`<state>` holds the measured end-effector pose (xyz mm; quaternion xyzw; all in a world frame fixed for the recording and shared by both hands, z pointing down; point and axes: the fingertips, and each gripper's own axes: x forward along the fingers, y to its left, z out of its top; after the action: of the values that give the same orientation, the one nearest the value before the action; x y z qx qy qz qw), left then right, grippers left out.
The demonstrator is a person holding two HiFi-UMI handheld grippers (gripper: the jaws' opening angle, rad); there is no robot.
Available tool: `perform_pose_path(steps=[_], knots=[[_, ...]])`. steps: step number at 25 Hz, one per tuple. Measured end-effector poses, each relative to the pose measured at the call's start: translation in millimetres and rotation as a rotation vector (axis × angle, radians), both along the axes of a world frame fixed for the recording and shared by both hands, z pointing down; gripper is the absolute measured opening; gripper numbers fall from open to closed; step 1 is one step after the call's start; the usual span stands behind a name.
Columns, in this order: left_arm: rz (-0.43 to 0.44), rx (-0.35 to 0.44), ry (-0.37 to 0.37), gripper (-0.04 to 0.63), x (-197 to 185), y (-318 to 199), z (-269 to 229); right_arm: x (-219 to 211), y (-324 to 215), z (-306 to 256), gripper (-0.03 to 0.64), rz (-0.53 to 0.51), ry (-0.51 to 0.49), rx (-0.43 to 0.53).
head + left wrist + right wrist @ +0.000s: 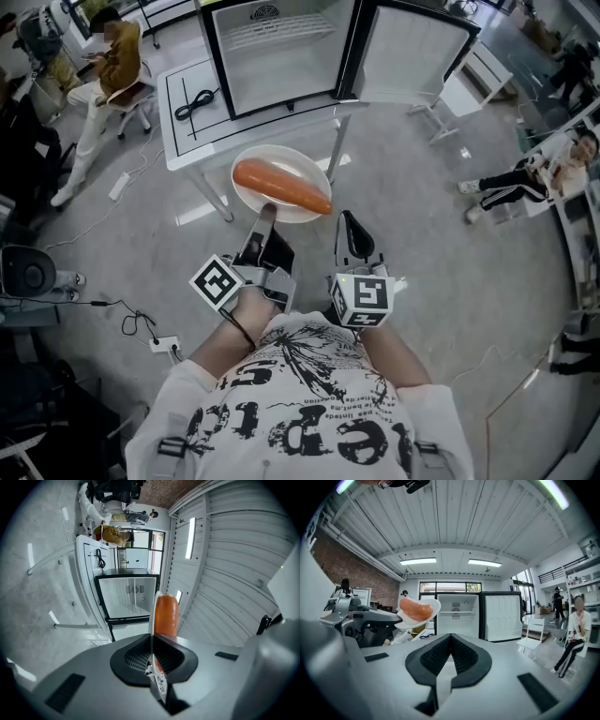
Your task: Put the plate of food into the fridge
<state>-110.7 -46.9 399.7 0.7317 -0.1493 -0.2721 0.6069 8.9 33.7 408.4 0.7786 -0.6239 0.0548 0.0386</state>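
Pinching plate (281, 159), left claw (265, 216) outstretched.

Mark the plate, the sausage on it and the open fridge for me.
plate (286, 157): head view, bare far part of the dish, behind the food.
sausage (279, 184): head view, middle of its length.
fridge (281, 66): head view, white inside of the open compartment.

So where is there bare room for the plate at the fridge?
The open fridge looks bare above and below its wire shelf. The table strip in front of it is free too. Left of the fridge in the head view, a black cable lies on the table: the only clutter.
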Motion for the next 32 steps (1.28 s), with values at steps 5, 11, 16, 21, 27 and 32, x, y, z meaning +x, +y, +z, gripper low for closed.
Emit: perform_pose_path(steps=[5,11,16,21,27,32], knots=[[-0.054,-0.035,-0.003,0.023,25.8,-33.9,12.5,33.8,-41.7,7.5,0.000,-0.057,0.004,0.000],[-0.149,-0.054,0.009,0.023,60.7,-61.2,15.2,79.8,-83.5,2.7,0.001,-0.145,0.013,0.021],[-0.228,-0.045,0.026,0.023,116.4,-91.4,3.0,138.0,-123.1,-15.8,0.000,-0.233,0.055,0.051],[-0.298,-0.045,0.041,0.023,166.0,-116.5,-1.4,193.3,-154.1,-16.6,0.000,-0.304,0.034,0.060],[-0.311,-0.038,0.022,0.023,216.3,-128.6,2.7,243.0,-175.9,-8.4,0.000,-0.323,0.001,0.048],[-0.313,-0.035,-0.036,0.023,225.5,-147.6,11.4,246.5,-196.5,-1.1,0.000,-0.351,0.002,0.048]])
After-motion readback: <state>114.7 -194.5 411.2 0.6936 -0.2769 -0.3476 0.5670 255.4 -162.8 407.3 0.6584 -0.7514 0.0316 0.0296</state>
